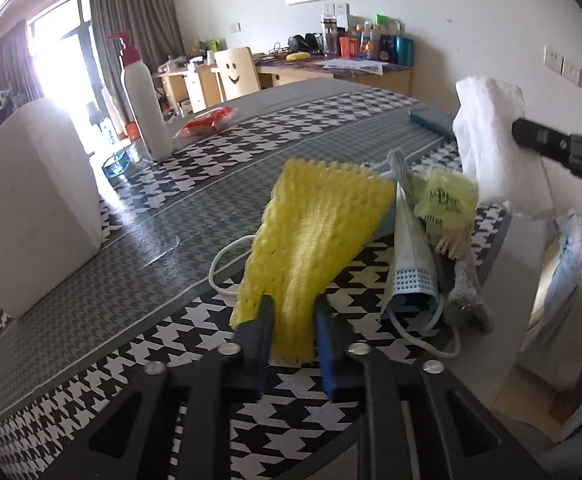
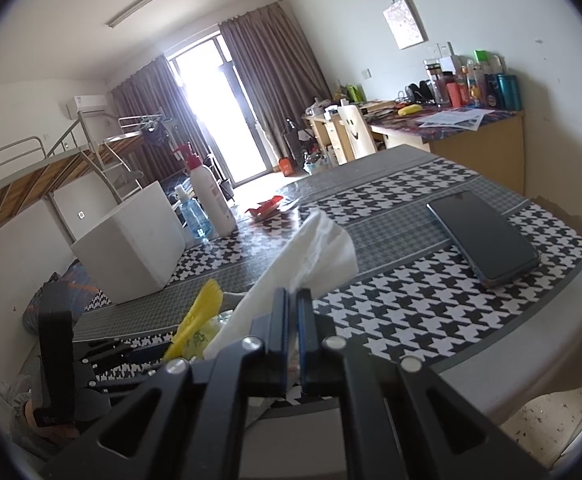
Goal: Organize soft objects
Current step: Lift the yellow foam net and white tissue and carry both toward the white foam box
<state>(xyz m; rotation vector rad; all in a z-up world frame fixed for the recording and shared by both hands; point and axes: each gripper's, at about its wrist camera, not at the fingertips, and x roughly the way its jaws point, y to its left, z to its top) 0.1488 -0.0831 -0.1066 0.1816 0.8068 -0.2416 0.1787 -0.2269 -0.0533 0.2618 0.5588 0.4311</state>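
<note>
In the left wrist view my left gripper (image 1: 291,316) is shut on the near end of a yellow foam net sleeve (image 1: 315,220), which slants up off the houndstooth table (image 1: 171,200). Just right of it lies a pile: a blue face mask (image 1: 411,268), a grey sock (image 1: 467,292) and a yellow-green bag (image 1: 447,200). My right gripper (image 2: 293,304) is shut on a white tissue (image 2: 311,252) and holds it above the table. From the left wrist view that tissue (image 1: 495,140) hangs at the right, with one of the right gripper's fingers (image 1: 531,136) on it.
A white box (image 1: 31,200) stands at the left, with a white pump bottle (image 1: 147,112) and a red packet (image 1: 207,120) behind it. A dark phone (image 2: 483,236) lies at the table's right side. A white cable (image 1: 223,268) loops under the yellow net.
</note>
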